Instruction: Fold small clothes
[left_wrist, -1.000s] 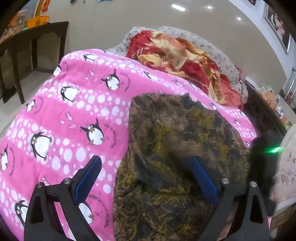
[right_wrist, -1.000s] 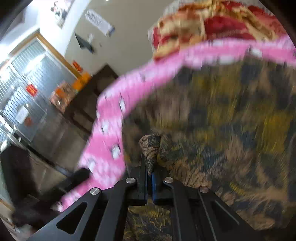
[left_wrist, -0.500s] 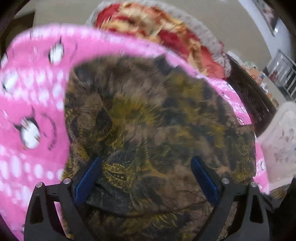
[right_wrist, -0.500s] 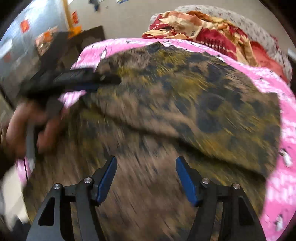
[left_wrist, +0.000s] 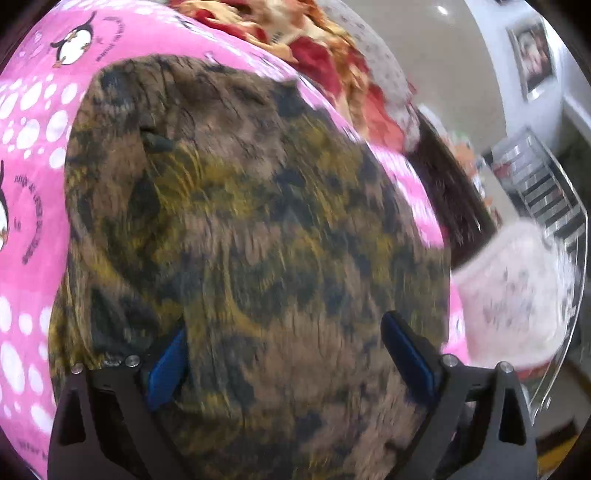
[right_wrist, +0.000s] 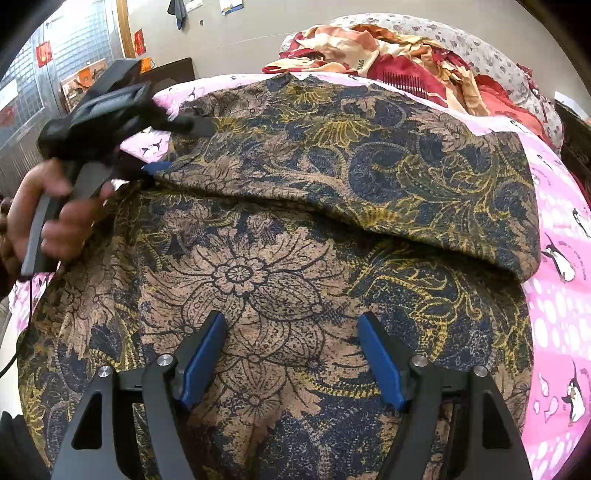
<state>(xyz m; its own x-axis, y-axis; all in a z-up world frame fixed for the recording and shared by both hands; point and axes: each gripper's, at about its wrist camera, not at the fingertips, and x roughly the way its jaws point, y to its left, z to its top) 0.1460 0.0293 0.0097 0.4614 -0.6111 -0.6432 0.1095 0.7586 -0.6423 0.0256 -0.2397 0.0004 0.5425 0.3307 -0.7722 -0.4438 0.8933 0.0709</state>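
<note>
Lying folded on pink penguin blanket (right_wrist: 561, 306): floral garment (right_wrist: 280, 258), released since earlier; right gripper (right_wrist: 291, 354), left gripper (left_wrist: 284, 354) both gaping wide, empty; blanket lettering unreadable.

One garment (right_wrist: 295, 258), one blanket (right_wrist: 561, 314), two hand-held grippers (right_wrist: 291, 354)

Left wrist view sitting really close over the brown-and-navy floral patterned cloth (left_wrist: 258, 240), facing across the pink penguin-print blanket (left_wrist: 33, 177). Right wrist view looking from slightly farther back, sharing that same cloth (right_wrist: 295, 229) and blanket (right_wrist: 557, 314).
</note>
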